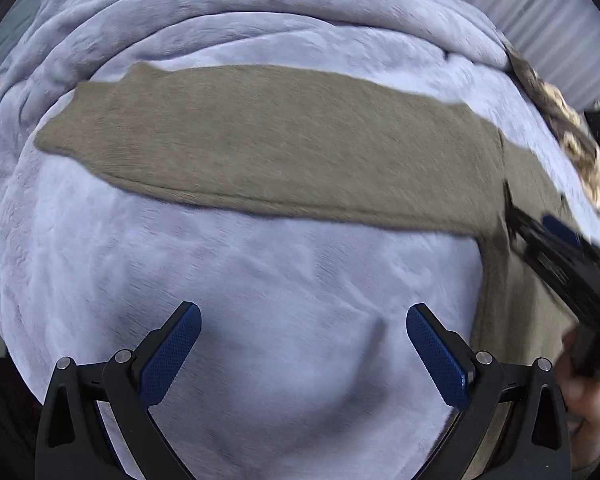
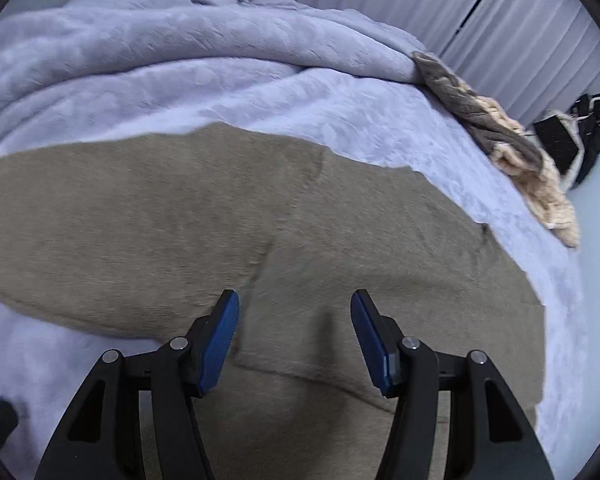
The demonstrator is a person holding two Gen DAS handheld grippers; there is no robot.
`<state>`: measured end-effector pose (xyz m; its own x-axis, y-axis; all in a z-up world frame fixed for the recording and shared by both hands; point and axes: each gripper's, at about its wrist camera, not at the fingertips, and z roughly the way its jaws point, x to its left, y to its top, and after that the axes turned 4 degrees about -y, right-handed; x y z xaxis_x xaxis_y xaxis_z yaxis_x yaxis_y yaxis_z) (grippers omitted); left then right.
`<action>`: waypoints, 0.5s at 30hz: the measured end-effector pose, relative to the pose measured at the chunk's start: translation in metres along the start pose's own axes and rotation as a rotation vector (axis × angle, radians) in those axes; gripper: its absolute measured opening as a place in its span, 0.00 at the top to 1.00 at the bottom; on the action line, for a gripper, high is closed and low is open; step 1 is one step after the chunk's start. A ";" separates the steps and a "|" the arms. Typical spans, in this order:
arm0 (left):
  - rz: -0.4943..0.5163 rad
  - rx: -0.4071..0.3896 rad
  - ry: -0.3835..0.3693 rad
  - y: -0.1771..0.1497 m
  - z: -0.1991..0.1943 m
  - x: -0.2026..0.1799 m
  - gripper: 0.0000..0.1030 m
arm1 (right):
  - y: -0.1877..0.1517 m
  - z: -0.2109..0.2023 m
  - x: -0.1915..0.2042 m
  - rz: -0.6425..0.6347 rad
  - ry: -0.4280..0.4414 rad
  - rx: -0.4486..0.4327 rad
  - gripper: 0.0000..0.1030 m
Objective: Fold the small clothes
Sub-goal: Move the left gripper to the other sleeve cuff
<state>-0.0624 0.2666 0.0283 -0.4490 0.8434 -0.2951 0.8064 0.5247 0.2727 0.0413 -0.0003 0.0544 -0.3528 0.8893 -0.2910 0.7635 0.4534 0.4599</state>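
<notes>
Seen from the left wrist, the left hand-held gripper (image 1: 304, 322) hangs released, its blue pads (image 1: 172, 352) spread wide with nothing between them, over bare lavender blanket (image 1: 260, 280) on a bed. The olive-brown garment (image 1: 268, 136) lies flat on that blanket, a long band running from far left to right, with another part of it turning down along the right edge of the view. At the right edge the right hand-held gripper (image 1: 556, 240) shows as a dark, blurred shape over the garment, and part of a person's hand (image 1: 592, 396) is visible below it. A beige and grey knitted throw (image 1: 568, 136) lies on the far right of the bed.

Seen from the right wrist, the right hand-held gripper (image 2: 296, 304) is also released: its two blue pads (image 2: 220, 344) stand apart above the olive-brown garment (image 2: 140, 224), with no cloth pinched between them. The garment spreads wide beneath and beyond the fingers, a seam or fold line running diagonally across it from the far middle towards the left pad. The lavender blanket (image 2: 180, 80) bunches in thick folds on the far side. The knitted throw (image 2: 512, 148) drapes over the right edge of the bed, with grey curtains (image 2: 500, 20) behind it and dark bags (image 2: 588, 128) on the floor at far right.
</notes>
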 end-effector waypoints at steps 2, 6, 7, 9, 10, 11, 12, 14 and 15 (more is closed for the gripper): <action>-0.105 -0.021 -0.012 0.012 -0.003 0.035 0.00 | -0.004 -0.017 -0.008 0.040 0.010 -0.037 0.39; -0.278 -0.066 -0.081 0.031 0.000 0.099 0.00 | -0.015 -0.033 -0.023 0.054 -0.025 -0.065 0.38; -0.317 -0.077 -0.122 0.037 0.002 0.111 0.00 | -0.018 -0.035 -0.026 0.054 -0.028 -0.064 0.38; -0.361 -0.115 -0.179 0.047 0.002 0.126 0.00 | -0.023 -0.036 -0.028 0.044 -0.039 -0.059 0.38; -0.368 -0.132 -0.200 0.054 0.003 0.132 0.00 | -0.027 -0.036 -0.027 0.033 -0.047 -0.057 0.38; -0.384 -0.147 -0.209 0.058 0.005 0.140 0.00 | -0.030 -0.036 -0.028 0.026 -0.050 -0.055 0.38; -0.410 -0.163 -0.225 0.063 0.007 0.148 0.00 | -0.034 -0.037 -0.028 0.016 -0.056 -0.050 0.38; -0.469 -0.197 -0.301 0.070 0.010 0.170 0.00 | -0.039 -0.037 -0.027 0.003 -0.060 -0.043 0.38; -0.498 -0.214 -0.334 0.073 0.010 0.180 0.00 | -0.041 -0.036 -0.026 -0.005 -0.059 -0.039 0.38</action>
<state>-0.0802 0.4552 -0.0139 -0.5784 0.4288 -0.6939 0.4216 0.8854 0.1958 -0.0005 -0.0398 0.0732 -0.3229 0.8826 -0.3418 0.7401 0.4606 0.4901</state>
